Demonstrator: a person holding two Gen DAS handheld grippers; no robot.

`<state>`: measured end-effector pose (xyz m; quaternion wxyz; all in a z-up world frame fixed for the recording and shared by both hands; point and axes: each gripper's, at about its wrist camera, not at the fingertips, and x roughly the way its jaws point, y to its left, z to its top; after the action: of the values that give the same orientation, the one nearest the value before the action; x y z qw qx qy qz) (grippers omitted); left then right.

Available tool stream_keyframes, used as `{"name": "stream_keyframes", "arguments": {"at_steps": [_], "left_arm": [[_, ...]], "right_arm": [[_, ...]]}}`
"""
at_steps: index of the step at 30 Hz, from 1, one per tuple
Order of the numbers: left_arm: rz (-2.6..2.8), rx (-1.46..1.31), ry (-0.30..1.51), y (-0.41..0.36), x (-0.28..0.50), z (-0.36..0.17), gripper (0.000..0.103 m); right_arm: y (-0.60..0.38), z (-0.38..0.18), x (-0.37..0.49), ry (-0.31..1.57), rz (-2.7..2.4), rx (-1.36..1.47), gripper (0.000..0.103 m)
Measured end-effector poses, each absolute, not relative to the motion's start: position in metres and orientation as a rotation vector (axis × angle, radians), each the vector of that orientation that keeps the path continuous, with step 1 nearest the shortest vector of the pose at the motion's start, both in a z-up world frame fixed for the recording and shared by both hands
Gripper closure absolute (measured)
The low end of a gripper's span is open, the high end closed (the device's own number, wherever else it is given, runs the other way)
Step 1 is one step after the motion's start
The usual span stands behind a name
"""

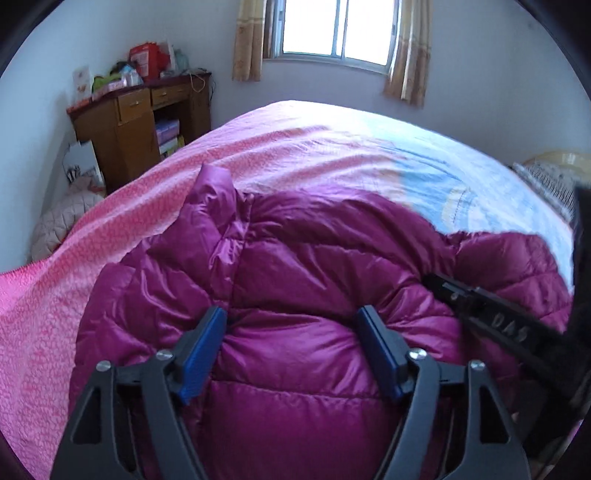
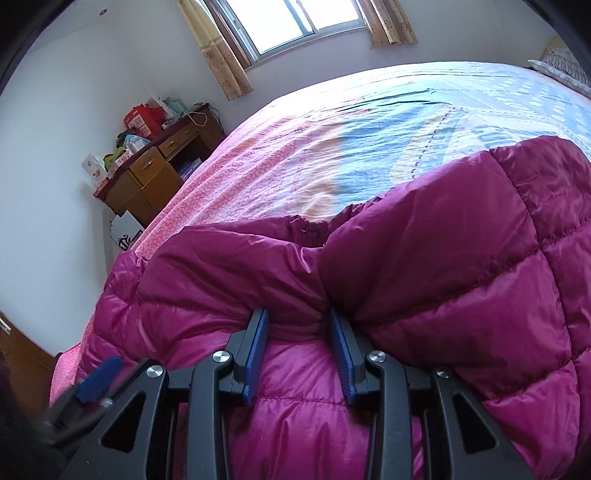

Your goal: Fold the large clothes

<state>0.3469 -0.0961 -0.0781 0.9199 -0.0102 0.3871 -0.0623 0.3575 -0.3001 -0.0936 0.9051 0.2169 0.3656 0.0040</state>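
Puffer jacket [image 1: 303,266], magenta, shiny, quilted, bunched on bed [image 1: 110,229], left gripper [image 1: 293,321] spread wide over a puffy fold, not pinching, right gripper [image 2: 299,325] clamped on jacket edge, wooden desk [image 1: 140,122] and window [image 1: 336,26] beyond.

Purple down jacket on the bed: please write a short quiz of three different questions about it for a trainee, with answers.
1. True or false: the purple down jacket lies on the floor.
2. Which hand-held gripper pinches a fold of the jacket? A) left B) right
3. Fill in: the wooden desk stands against the wall, left of the ______.

Key:
1. False; it lies on the bed.
2. B. The right hand-held gripper is clamped on fabric; the left hand-held gripper stands wide, its pads not pressing.
3. window.
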Motion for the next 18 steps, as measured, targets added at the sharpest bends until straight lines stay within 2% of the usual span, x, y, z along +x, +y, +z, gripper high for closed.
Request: {"name": "stream_keyframes", "arguments": {"at_steps": [7, 12, 18], "left_arm": [[-0.078, 0.082, 0.816, -0.118, 0.352, -0.085, 0.021], [-0.081, 0.073, 0.817, -0.113, 0.349, -0.084, 0.021], [-0.080, 0.079, 0.813, -0.113, 0.349, -0.083, 0.020]], "right_arm": [[-0.308, -0.080, 0.349, 0.781, 0.011, 0.493, 0.066], [-0.352, -0.043, 0.309, 0.685, -0.077, 0.519, 0.066], [-0.410, -0.082, 0.283, 0.705, -0.214, 0.503, 0.066]]}}
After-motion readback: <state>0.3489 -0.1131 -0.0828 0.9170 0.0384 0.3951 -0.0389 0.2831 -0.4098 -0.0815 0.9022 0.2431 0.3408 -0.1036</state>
